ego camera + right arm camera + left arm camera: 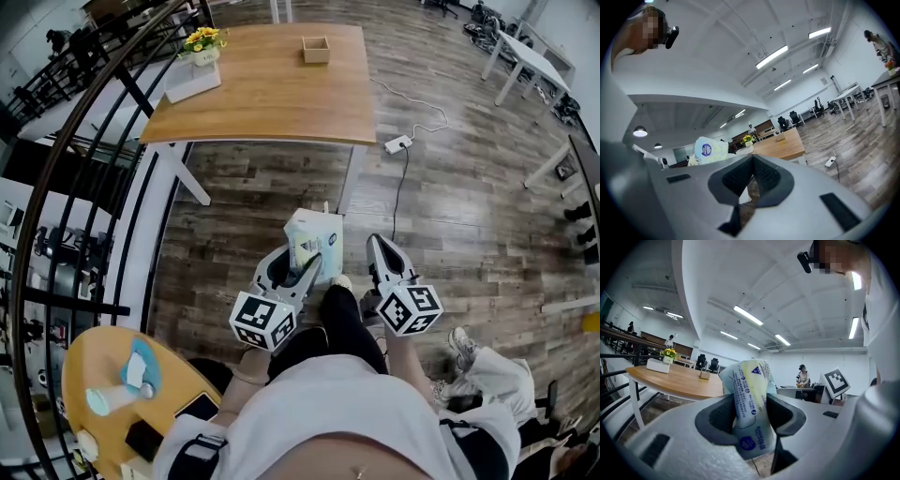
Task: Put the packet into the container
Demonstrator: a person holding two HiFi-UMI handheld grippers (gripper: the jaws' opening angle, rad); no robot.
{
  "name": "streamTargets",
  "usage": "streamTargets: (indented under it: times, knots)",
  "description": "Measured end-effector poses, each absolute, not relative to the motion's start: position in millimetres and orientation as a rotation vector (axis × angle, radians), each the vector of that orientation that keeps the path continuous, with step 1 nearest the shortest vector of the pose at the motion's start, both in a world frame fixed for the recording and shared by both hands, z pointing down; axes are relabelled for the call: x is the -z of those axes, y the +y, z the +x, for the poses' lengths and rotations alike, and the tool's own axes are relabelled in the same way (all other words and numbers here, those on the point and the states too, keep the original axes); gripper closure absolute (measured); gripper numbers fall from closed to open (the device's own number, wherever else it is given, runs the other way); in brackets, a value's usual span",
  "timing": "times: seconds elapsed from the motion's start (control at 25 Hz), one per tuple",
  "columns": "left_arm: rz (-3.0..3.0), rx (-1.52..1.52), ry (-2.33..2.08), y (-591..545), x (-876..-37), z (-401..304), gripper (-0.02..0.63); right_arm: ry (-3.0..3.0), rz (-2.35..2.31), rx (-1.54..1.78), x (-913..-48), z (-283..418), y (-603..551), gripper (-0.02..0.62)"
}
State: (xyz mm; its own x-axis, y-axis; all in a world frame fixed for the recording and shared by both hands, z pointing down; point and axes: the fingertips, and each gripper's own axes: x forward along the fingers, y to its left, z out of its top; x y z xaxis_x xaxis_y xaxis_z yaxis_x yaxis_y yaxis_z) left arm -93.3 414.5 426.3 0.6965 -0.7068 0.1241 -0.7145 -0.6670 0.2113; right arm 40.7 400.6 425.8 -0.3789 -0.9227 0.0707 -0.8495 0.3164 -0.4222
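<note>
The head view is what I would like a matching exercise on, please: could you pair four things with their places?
Things:
1. packet
2. wooden box
3. flowerpot
4. power strip

Places:
A. on the floor
B. clamped between the jaws of the left tool
C. far side of the table
D. table's left corner

Pairs: 1-B, 2-C, 3-D, 4-A

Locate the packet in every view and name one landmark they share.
Head view: packet at centre, held by the left gripper.
Left gripper view: packet at centre, clamped between the jaws.
Right gripper view: packet left of centre.
Shared landmark: the wooden table.
</note>
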Motion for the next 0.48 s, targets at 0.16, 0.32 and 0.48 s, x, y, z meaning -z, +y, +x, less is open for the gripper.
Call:
streamTargets:
  times: [0.16, 0.32, 0.48]
  knots:
    - [2.662, -0.043, -1.139, 395, -425, -86, 0.417, 2.387, -1.635, 0.588, -424, 52, 381, 0.583]
    - [2.656, -0.037, -1.151, 368, -423, -75, 0.416, 2.393, -1.626, 0.588, -421, 62, 354, 0.583]
    - [2.649, -0.022, -1.167, 339, -420, -62, 0.416, 2.407, -1.617, 0.598, -422, 76, 324, 0.583]
